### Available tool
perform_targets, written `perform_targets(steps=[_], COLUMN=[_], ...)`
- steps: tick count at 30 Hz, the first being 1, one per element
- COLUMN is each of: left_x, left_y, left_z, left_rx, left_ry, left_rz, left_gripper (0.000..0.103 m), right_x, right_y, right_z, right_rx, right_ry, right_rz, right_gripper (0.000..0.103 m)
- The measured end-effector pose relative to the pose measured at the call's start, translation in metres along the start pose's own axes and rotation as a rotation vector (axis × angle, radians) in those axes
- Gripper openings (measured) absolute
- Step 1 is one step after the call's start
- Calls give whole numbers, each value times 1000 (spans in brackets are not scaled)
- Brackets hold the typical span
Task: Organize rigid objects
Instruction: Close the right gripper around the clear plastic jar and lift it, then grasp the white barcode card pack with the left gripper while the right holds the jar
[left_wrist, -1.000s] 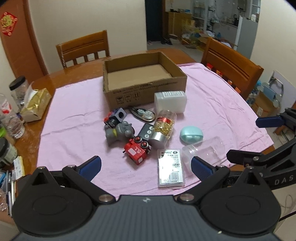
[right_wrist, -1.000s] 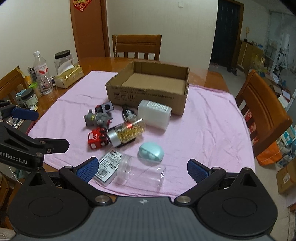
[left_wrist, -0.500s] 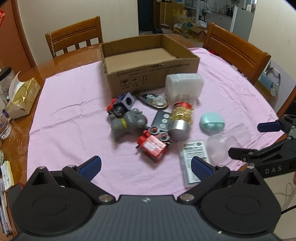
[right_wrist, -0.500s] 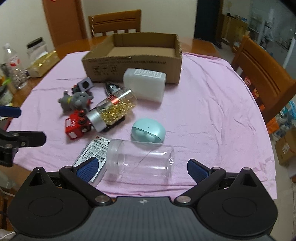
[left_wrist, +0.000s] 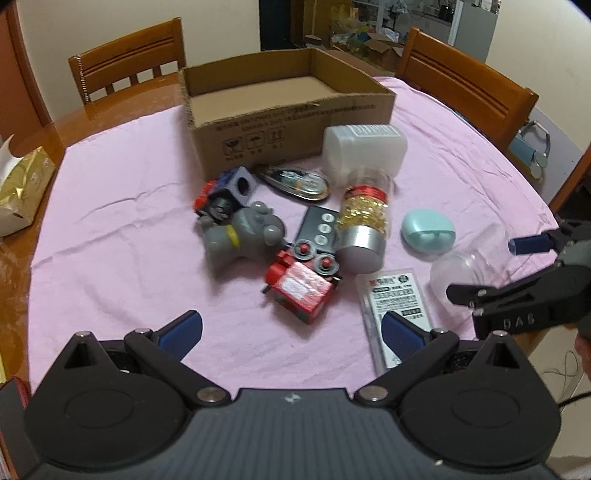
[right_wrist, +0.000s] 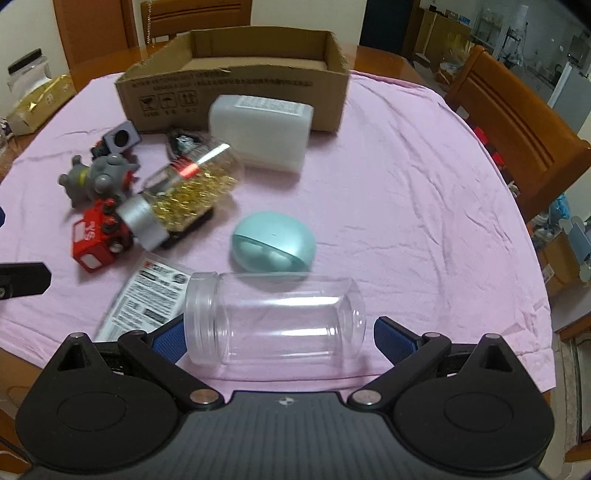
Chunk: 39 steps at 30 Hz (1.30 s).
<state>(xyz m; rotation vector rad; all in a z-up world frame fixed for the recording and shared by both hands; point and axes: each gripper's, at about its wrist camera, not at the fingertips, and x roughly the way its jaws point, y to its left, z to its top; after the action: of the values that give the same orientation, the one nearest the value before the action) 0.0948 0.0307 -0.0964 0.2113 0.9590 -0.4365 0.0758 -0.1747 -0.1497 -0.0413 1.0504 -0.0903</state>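
On the pink cloth (left_wrist: 110, 192), the open brown cardboard box (left_wrist: 288, 125) sat at the far side with nothing visible inside, so by my reading none of the sorting was done. Just near of it lay the white translucent plastic container (right_wrist: 260, 133), the gold-filled clear jar with a silver lid (right_wrist: 177, 192), the grey toy figure (left_wrist: 240, 232), the red toy truck (left_wrist: 299, 288) and the mint-green oval case (right_wrist: 273, 242).

You had your right gripper (right_wrist: 279, 338) spread wide around the clear empty plastic jar (right_wrist: 273, 317), which lay on its side at the near edge, mouth to the left, one blue pad beside each end and no pinch yet. It looked smooth and light, likely to roll or slip. Your next move called for closing squarely on it, then carrying it to the box. Your left gripper (left_wrist: 291, 328) hung spread and empty, near of the truck.
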Motion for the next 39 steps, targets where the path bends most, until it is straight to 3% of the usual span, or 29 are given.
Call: perform_targets(steps=[7, 14, 19, 39], left_x=[19, 40, 54, 49], left_y=[-28, -66, -76, 4], left_z=[-1, -7, -14, -37], left_rx=[-35, -43, -39, -279], left_ry=[23, 53, 88, 141], left_rz=[9, 8, 73, 221], left_gripper=[102, 102, 102, 102], right_x=[10, 17, 23, 26], right_y=[-29, -54, -59, -67], right_z=[2, -1, -4, -4], right_rx=[-75, -145, -175, -179], right_ry=[17, 34, 53, 52], right_rz=[6, 66, 94, 145], right_gripper=[103, 103, 103, 103])
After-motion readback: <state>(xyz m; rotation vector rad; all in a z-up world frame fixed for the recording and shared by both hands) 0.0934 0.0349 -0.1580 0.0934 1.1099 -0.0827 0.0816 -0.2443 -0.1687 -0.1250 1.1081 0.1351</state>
